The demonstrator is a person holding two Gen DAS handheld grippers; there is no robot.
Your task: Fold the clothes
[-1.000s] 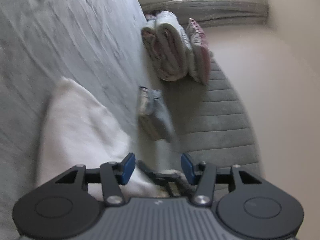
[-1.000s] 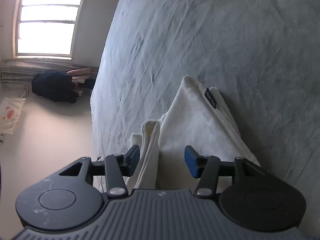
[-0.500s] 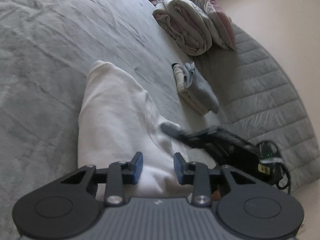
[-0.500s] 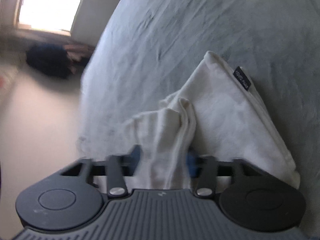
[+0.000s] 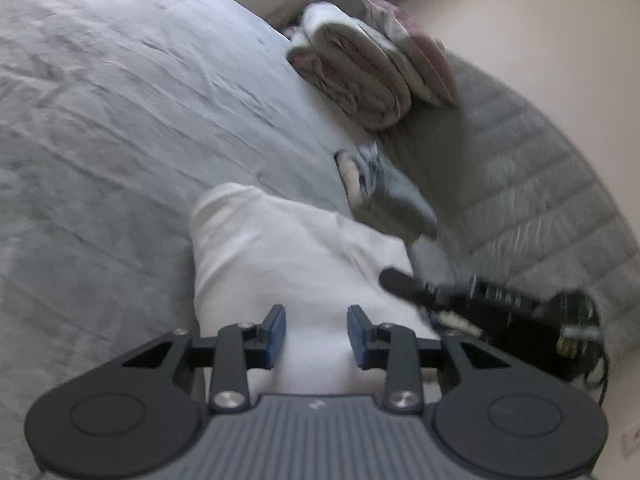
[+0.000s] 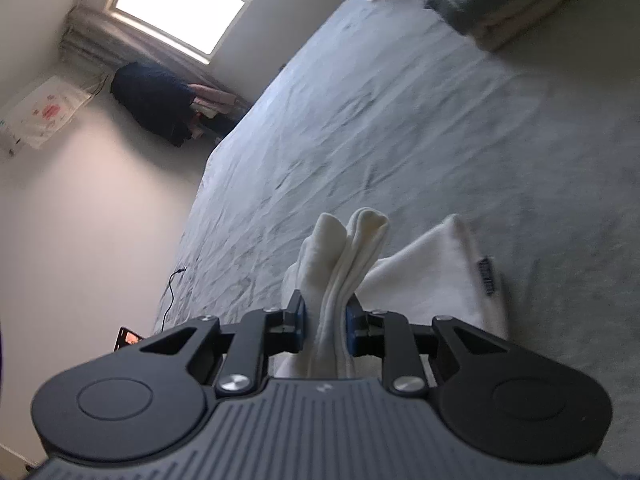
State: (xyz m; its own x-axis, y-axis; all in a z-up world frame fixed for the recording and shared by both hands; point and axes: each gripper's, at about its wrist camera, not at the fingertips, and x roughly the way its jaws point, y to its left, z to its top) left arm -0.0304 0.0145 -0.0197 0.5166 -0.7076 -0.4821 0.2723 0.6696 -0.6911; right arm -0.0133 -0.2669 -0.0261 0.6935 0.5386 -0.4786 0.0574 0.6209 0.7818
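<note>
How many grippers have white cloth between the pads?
2. The left gripper straddles the white garment on the bed; the right gripper is closing on a bunched fold of it.

Grey bed (image 5: 100, 128) w/ white garment (image 5: 280, 256), folded bedding (image 5: 352, 80).
</note>
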